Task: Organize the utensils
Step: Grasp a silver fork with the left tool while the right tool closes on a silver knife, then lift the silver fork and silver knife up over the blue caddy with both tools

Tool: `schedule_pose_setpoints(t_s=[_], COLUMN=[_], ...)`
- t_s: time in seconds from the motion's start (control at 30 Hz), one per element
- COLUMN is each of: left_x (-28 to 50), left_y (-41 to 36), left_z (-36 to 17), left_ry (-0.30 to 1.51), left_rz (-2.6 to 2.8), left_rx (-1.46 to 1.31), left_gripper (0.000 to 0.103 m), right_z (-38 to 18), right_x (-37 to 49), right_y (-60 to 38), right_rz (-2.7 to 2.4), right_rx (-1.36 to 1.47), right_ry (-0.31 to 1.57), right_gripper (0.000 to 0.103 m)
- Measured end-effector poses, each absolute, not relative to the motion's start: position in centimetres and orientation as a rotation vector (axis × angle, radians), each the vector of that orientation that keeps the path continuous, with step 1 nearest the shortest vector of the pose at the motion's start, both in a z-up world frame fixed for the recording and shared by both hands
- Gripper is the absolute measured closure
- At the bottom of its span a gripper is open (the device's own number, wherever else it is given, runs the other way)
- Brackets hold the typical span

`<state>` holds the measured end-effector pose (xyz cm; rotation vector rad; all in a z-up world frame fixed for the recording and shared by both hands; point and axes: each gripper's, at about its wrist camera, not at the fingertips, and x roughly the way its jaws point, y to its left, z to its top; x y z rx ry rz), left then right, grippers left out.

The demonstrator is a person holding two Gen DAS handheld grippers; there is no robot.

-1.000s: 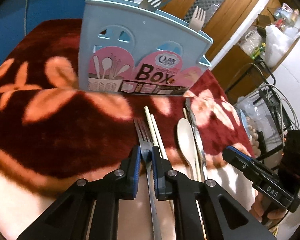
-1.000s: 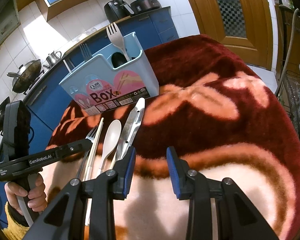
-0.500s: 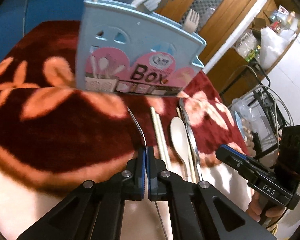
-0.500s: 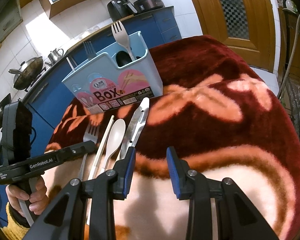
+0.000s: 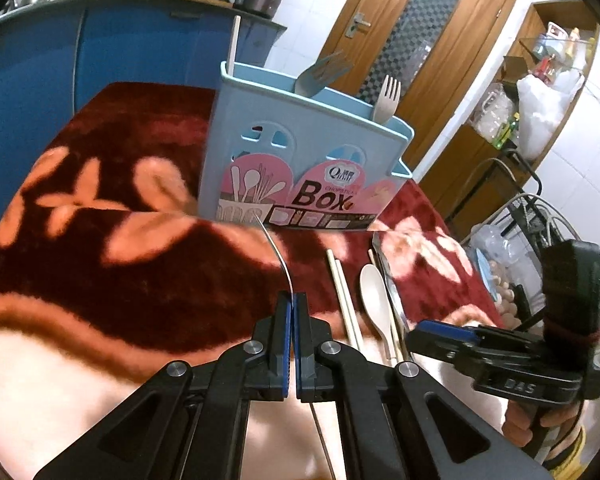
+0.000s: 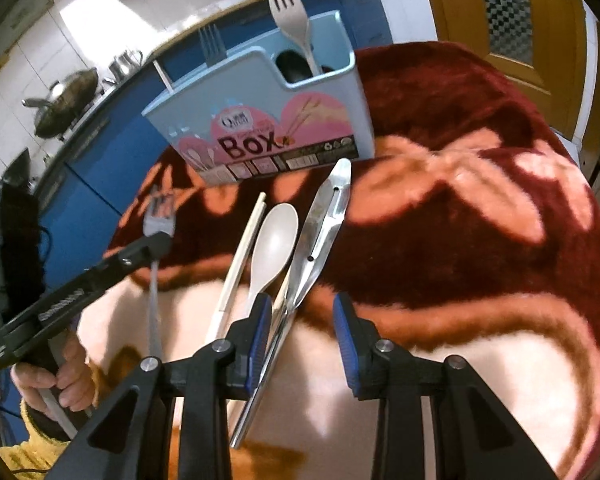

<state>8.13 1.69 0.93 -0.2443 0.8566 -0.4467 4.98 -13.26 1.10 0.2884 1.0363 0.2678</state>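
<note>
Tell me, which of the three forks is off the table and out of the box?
The metal fork clamped in the left gripper. The other metal fork and the beige fork stand in the blue utensil box.

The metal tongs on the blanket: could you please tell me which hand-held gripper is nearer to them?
Right. The right hand-held gripper hangs open directly over the metal tongs. The left hand-held gripper is off to their left, shut on a metal fork.

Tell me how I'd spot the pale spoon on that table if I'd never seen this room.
Start at the light blue utensil box standing on the dark red flowered cloth. In front of it several utensils lie side by side, and the pale spoon lies between the chopsticks and the shiny metal tweezers. It alone has a broad, rounded beige bowl.
</note>
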Motion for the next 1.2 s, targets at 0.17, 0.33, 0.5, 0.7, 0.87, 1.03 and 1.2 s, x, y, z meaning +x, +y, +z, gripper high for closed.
schedule_pose_setpoints(t_s=[0.17,0.33,0.5,0.7,0.87,1.03,1.2], left_x=[7.7,7.2,7.1,7.0,6.9,7.4,7.8], left_y=[2.0,2.2,2.3,2.4,2.7,3.2,3.6], left_z=[1.4,2.0,2.4,2.9,3.9,5.9,7.9], left_ry=[0.829,0.799,0.776,0.75,0.727,0.674,0.615], left_rz=[-0.447,-0.442,-0.437,-0.433,-0.427,-0.395,-0.369], left_rx=[-0.247,-0.243,-0.239,-0.238,-0.218,-0.184,-0.157], left_gripper=[0.102,0.102,0.102,0.102,0.102,0.102,0.102], right_z=[0.8,1.1,1.4,1.4,1.4,1.5,1.7], right_x=[6.2,6.3,5.3,6.0,7.7,8.0,6.7], right_y=[-13.3,-13.7,-14.5,-13.5,-12.5,-12.3,-14.3], right_rz=[0.273,0.252,0.209,0.187,0.18,0.178,0.223], right_rx=[0.31,0.298,0.247,0.141,0.081,0.056,0.134], right_ry=[1.07,1.083,1.109,1.162,1.185,1.164,1.096], right_gripper=[0.068,0.086,0.087,0.081,0.076,0.084,0.094])
